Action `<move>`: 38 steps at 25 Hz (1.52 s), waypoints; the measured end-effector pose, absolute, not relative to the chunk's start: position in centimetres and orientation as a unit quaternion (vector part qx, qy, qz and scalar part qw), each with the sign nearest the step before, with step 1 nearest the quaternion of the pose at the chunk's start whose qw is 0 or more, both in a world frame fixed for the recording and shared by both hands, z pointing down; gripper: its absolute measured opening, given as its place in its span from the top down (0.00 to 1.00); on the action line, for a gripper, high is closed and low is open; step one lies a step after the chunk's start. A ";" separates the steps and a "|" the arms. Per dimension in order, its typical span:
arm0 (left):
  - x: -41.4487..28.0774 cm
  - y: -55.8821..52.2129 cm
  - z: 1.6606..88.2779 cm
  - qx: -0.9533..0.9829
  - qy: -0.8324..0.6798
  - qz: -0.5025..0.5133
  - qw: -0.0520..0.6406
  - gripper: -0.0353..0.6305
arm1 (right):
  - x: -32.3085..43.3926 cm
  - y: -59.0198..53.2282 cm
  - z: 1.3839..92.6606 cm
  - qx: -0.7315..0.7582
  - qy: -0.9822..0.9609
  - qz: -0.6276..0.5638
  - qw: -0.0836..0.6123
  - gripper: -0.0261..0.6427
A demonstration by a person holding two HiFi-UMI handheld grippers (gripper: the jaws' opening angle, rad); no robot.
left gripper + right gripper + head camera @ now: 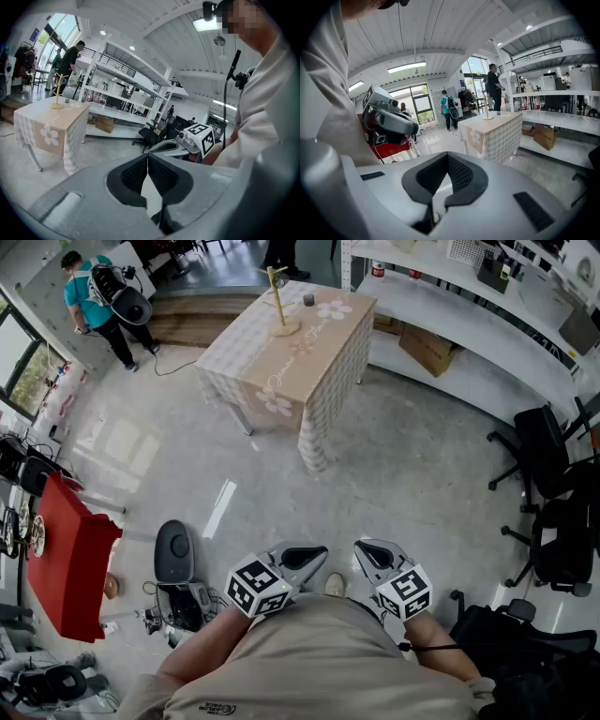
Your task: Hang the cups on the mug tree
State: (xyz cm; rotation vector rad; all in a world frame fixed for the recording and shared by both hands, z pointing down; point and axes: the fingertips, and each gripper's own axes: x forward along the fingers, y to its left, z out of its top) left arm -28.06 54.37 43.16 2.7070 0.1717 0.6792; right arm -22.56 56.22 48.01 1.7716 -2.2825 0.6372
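Far ahead stands a table [319,362] under a beige flowered cloth. On it are a wooden mug tree [278,301] and a small dark cup [308,299]. Both grippers are held close to the person's body, well short of the table. My left gripper [309,555] is shut with nothing between its jaws, and so is my right gripper [371,553]. In the left gripper view the shut left gripper [148,155] points past the table [51,123] and mug tree [57,96]. In the right gripper view the shut right gripper [448,154] faces the table [492,130] and mug tree [487,110].
A person in a teal shirt [89,298] stands at the far left. A red-covered table [70,554] and floor equipment [178,589] lie to the left. White shelving [469,296] with a cardboard box [427,348] runs along the right, with black office chairs [553,484] nearer.
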 end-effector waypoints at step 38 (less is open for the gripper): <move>-8.3 20.4 43.4 0.952 0.113 0.246 0.146 0.93 | -0.6 24.2 47.9 0.654 -0.713 0.226 0.114 0.81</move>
